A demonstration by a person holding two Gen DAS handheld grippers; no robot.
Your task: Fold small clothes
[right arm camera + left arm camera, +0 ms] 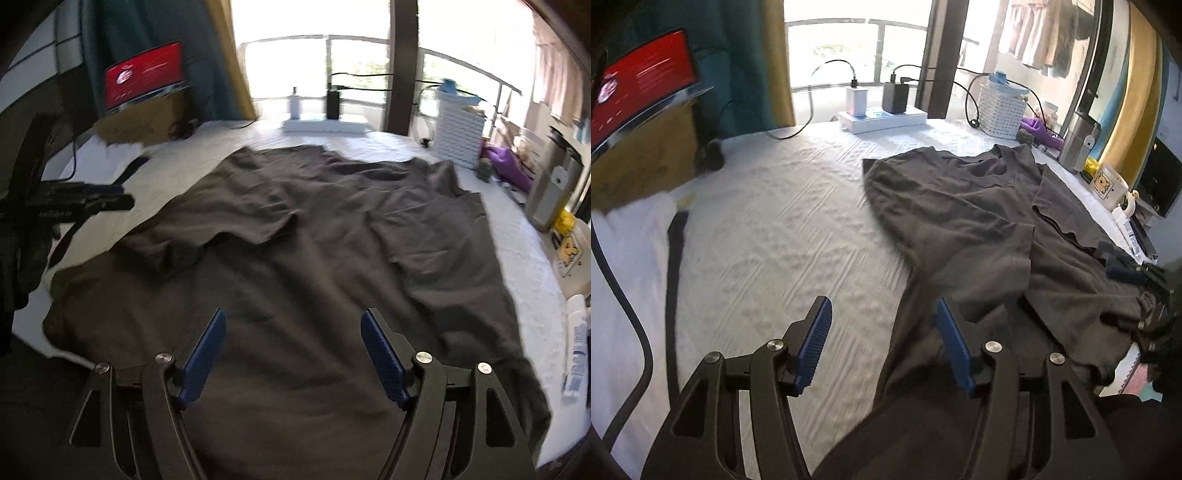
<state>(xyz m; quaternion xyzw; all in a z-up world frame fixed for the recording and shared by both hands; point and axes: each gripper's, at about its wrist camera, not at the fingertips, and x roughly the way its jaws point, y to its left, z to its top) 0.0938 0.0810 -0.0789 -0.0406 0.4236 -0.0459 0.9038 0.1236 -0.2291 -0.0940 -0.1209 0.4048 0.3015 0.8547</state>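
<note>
While tilted downward, both hand-held grippers (882, 314) (293, 325) gape empty.

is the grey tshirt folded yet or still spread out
Mostly spread: the grey t-shirt lies open across the white bedcover, with only one sleeve flipped inward.

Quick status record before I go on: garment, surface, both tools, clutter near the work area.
garment: dark grey cotton T-shirt, spread out, one sleeve folded inward, wrinkled
surface: white quilted table cover
left tool: open, nothing between the blue pads, over the shirt's edge
right tool: open, empty, above the shirt's lower part
clutter: white woven plastic basket, cream cartoon mug, red-lit monitor
</note>
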